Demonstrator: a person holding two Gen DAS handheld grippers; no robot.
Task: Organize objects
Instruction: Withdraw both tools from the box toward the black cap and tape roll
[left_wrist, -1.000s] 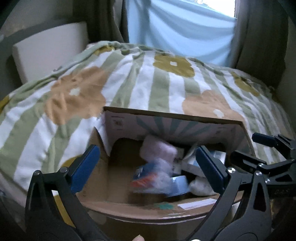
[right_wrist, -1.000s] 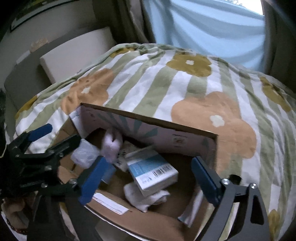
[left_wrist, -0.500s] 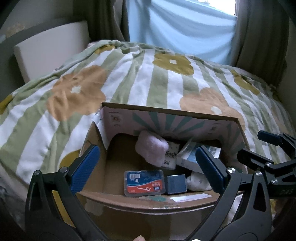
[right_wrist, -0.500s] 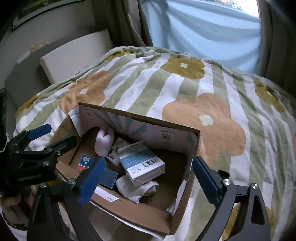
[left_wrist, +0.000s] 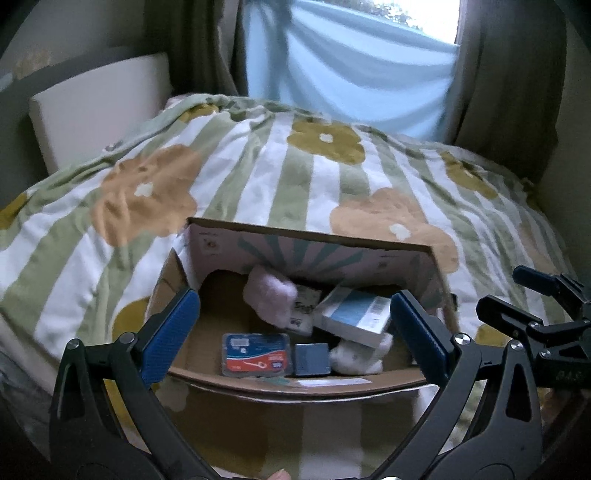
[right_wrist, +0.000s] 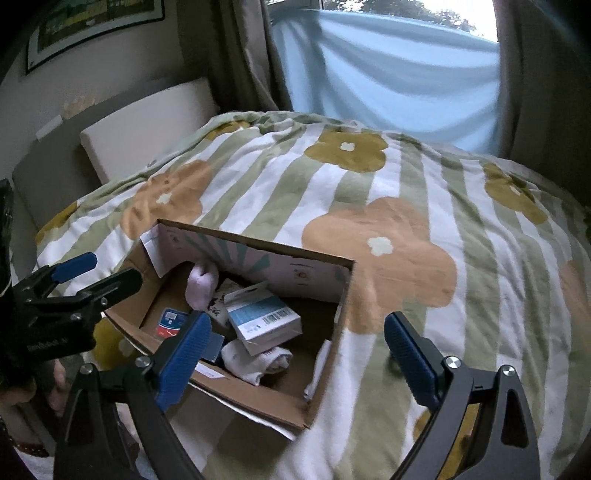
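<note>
Since the earlier frames the red-and-blue flat case (left_wrist: 255, 354) has come to rest flat on the floor of the cardboard box (left_wrist: 310, 386), no longer a blur. The left tool (left_wrist: 293, 332) and right tool (right_wrist: 295, 352) both hover above it, jaws spread wide, empty. Beside the case lie a pink sock roll (left_wrist: 271, 295), a blue-and-white carton (right_wrist: 264, 321) and white socks (right_wrist: 255, 360). The box sits at the bed's near edge on a striped floral duvet (right_wrist: 406, 206); blue curtain (right_wrist: 388, 77) behind.

Wide-spread left gripper (left_wrist: 295, 332) above filled cardboard box (left_wrist: 310, 387)
</note>
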